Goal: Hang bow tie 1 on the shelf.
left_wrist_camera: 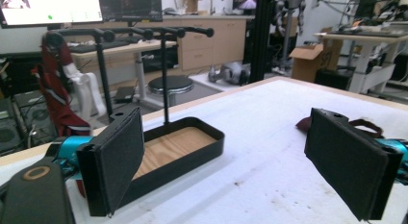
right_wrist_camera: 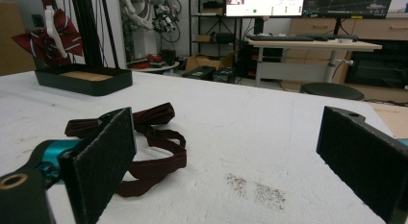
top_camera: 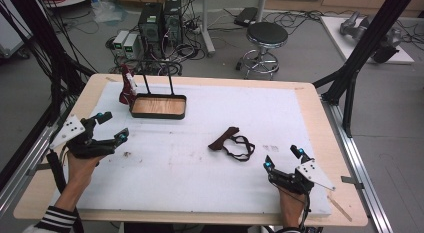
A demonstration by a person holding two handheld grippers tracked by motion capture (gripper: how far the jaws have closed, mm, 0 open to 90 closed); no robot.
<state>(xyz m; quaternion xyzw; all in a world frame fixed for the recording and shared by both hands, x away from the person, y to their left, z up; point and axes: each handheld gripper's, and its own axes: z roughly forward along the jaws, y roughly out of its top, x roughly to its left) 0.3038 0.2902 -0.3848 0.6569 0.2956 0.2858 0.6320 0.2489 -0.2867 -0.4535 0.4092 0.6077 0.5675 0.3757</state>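
High view: a dark red bow tie (top_camera: 230, 142) with a looped strap lies flat on the white surface (top_camera: 200, 173), right of centre and well apart from the stand.
Stand: a black tray with a wooden floor (top_camera: 159, 106) and upright posts sits at the far left; another red bow tie (top_camera: 127, 85) already hangs at its left end.
Right hand-held gripper (top_camera: 283, 159): jaws spread wide, empty, near the strap's right edge and not touching it.
Left hand-held gripper (top_camera: 113, 127): jaws also spread, empty, resting near the surface between the person and the tray.
Right gripper view: the bow tie (right_wrist_camera: 139, 137) lies just ahead of the left jaw, its strap curling in loose loops.
Step in hand: judged to be the reach for the loose tie with the right hand-held gripper.
Doing it well: come in low, straddle the thicker bow rather than a thin strap loop, close firmly, then lift so the strap hangs free for hooking on the rail.
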